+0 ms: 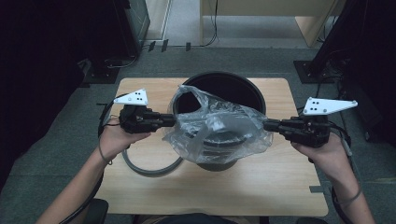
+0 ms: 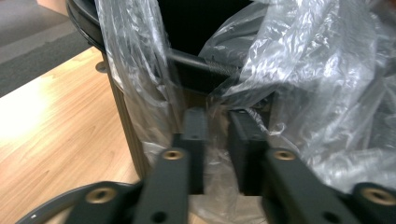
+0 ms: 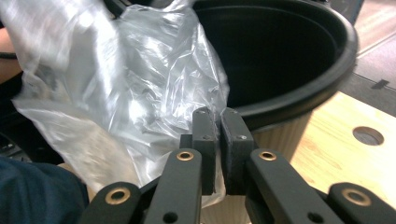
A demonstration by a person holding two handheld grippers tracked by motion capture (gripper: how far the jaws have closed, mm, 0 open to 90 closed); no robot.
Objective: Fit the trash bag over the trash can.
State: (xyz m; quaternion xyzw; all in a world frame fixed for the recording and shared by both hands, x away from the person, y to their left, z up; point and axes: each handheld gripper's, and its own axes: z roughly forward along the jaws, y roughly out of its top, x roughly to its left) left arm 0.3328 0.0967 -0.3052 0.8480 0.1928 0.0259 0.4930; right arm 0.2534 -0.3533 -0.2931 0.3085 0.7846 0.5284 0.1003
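Note:
A black round bin [image 1: 252,91] stands in the middle of the wooden table [image 1: 261,186]. A clear plastic bag [image 1: 219,128] hangs crumpled over its near rim, stretched between my two grippers. My left gripper [image 1: 173,119] is at the bag's left edge, shut on the film. In the left gripper view the bag [image 2: 317,93] is pinched between the pads of the left gripper [image 2: 217,121], right beside the bin's wall [image 2: 126,121]. My right gripper [image 1: 266,125] holds the bag's right edge. In the right gripper view its jaws [image 3: 219,116] are shut on the film [image 3: 140,84], in front of the bin's rim [image 3: 299,95].
A grey ring [image 1: 149,169] lies flat on the table near the person's left hand, partly under the bag. A round hole [image 3: 368,135] is cut in the tabletop beyond the bin. Dark stands and cables sit on the carpet at both sides of the table.

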